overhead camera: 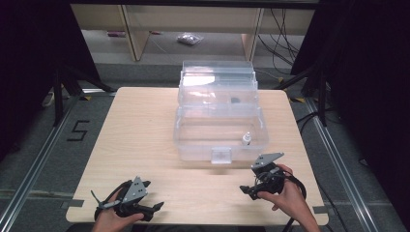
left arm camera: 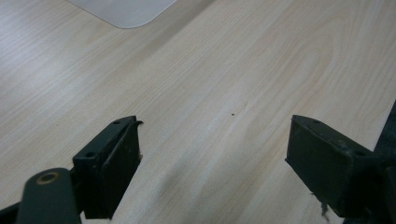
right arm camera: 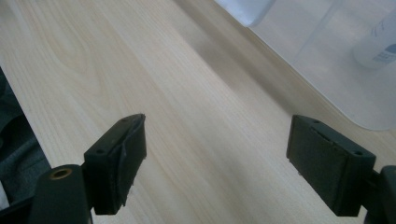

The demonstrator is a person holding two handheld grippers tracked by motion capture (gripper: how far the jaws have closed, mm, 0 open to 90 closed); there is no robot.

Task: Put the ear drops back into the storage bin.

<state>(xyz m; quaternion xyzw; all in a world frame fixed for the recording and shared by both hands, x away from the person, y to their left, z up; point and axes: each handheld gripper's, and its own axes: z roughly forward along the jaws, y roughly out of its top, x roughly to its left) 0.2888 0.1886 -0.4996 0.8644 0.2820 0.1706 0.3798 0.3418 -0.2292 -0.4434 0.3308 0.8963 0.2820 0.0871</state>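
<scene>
Clear plastic forms the open box set at the middle of the desk, toward its far edge, its long axis running parallel to the near edge. A small bottle is seen inside, at its right. Both grippers are held wide and empty near the near edge; the right gripper lies nearer the box than the left gripper.

The clear plastic box stands open on the table, lid tilted up behind it, latch facing the jaws. It lies ahead of both spread pairs, nearer the right one. A small white bottle stands upright inside.
</scene>
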